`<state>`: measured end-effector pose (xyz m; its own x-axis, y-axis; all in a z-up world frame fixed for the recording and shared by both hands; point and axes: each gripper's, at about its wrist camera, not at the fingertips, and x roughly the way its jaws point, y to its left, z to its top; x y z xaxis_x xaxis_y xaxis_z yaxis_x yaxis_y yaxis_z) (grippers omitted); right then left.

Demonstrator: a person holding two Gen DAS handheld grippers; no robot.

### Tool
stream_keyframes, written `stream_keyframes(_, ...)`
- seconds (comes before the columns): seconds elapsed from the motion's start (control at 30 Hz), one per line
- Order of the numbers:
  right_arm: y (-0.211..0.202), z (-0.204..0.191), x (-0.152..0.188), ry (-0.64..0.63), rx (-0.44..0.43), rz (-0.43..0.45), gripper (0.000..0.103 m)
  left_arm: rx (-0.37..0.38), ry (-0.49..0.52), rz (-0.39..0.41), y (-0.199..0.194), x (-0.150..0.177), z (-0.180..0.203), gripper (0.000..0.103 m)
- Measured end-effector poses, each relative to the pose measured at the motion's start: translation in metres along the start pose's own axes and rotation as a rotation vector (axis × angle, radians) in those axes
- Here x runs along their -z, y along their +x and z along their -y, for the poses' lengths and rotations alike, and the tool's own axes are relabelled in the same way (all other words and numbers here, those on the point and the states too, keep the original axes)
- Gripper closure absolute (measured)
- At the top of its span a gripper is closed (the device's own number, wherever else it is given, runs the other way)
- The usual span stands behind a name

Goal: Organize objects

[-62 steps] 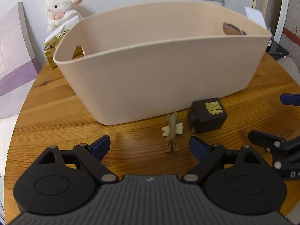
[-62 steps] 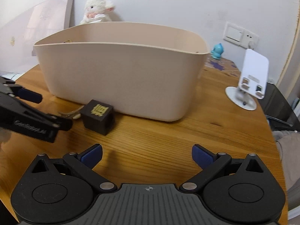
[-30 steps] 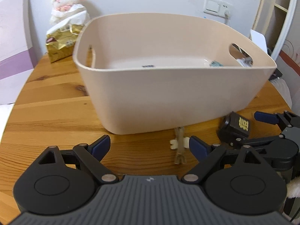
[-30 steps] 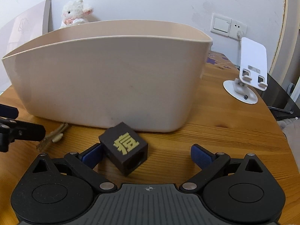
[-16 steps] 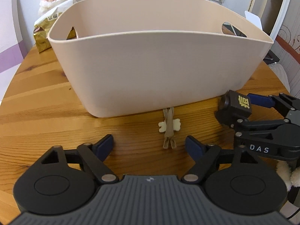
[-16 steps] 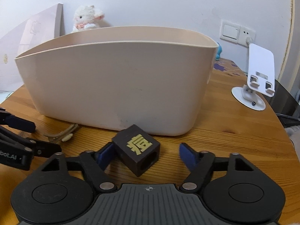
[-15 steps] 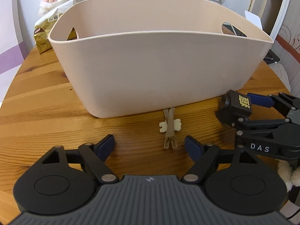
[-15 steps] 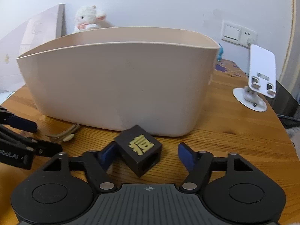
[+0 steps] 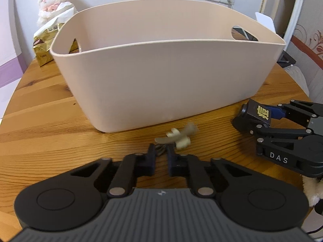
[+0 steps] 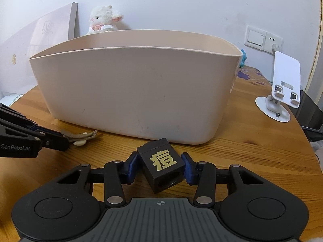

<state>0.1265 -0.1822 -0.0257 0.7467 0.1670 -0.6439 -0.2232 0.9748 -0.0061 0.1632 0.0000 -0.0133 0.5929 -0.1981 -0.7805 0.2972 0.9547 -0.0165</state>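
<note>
A beige hair clip (image 9: 177, 137) with a cream bow lies on the wooden table (image 9: 50, 131) in front of the big beige basket (image 9: 161, 80). My left gripper (image 9: 161, 153) is shut on the clip's near end, and the clip looks blurred and slewed sideways. A black cube (image 10: 163, 165) with a gold character sits between the blue pads of my right gripper (image 10: 160, 168). Its jaws are closing, and both pads touch the cube's sides. In the right wrist view the left gripper (image 10: 64, 139) holds the clip (image 10: 80, 136) at the left. In the left wrist view the right gripper (image 9: 256, 119) grips the cube (image 9: 260, 112).
The basket (image 10: 137, 92) fills the middle of the table (image 10: 252, 151). A plush lamb (image 9: 54, 2) and a gold packet (image 9: 43, 46) stand behind it at the left. A white phone stand (image 10: 282, 86) stands at the right. A pink board (image 10: 40, 40) leans on the wall.
Both pairs of jaws have closed in. The left pair came together on the clip's end, and the clip swung from lengthwise to crosswise. The right pads came onto the cube's sides.
</note>
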Motion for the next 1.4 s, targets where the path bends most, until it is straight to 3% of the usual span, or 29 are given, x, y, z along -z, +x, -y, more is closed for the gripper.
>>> stream_keyframes(0.13,-0.002,0.000,0.001,0.003,0.003,-0.003,0.061,-0.035,0.027,0.013,-0.001,0.002,0.005,0.086)
stream_keyframes(0.17,-0.002,0.001,0.001,0.003,0.002,-0.003,0.061,-0.044,0.030,0.016,-0.001,0.002,0.005,0.073)
stream_keyframes(0.2,-0.002,0.002,0.002,0.004,0.001,-0.003,0.061,-0.053,0.034,0.021,-0.001,0.003,0.004,0.053)
stream_keyframes(0.27,-0.002,0.002,0.002,0.005,0.001,-0.003,0.061,-0.090,0.052,0.051,0.000,0.003,0.005,0.036)
stream_keyframes(0.33,-0.002,0.002,0.002,0.006,0.000,-0.002,0.061,-0.128,0.085,0.074,0.001,0.003,0.005,0.032)
stream_keyframes(0.43,-0.002,0.003,0.002,0.008,-0.001,-0.001,0.061,-0.120,0.112,0.071,0.007,0.000,0.004,0.032)
stream_keyframes(0.63,-0.004,0.002,0.004,0.012,0.000,0.002,0.061,-0.045,0.156,0.100,0.012,0.001,0.012,0.036)
stream_keyframes(0.8,-0.004,0.002,0.004,0.014,0.001,0.001,0.061,-0.003,0.188,0.117,0.013,0.001,0.025,0.064)
stream_keyframes(0.93,-0.005,0.002,0.005,0.013,0.000,0.001,0.061,0.011,0.198,0.119,0.017,0.000,0.035,0.074)
stream_keyframes(1.0,-0.005,0.002,0.005,0.014,0.000,0.001,0.061,0.029,0.195,0.117,0.017,-0.001,0.034,0.092)
stream_keyframes(1.1,-0.005,0.002,0.006,0.013,0.000,0.001,0.061,0.038,0.195,0.123,0.018,0.001,0.033,0.094)
stream_keyframes(1.17,-0.005,0.002,0.006,0.013,0.000,0.002,0.061,0.045,0.195,0.123,0.018,0.002,0.033,0.102)
stream_keyframes(1.4,-0.004,0.003,0.009,0.015,0.002,0.004,0.061,0.048,0.168,0.119,0.014,0.002,0.029,0.098)
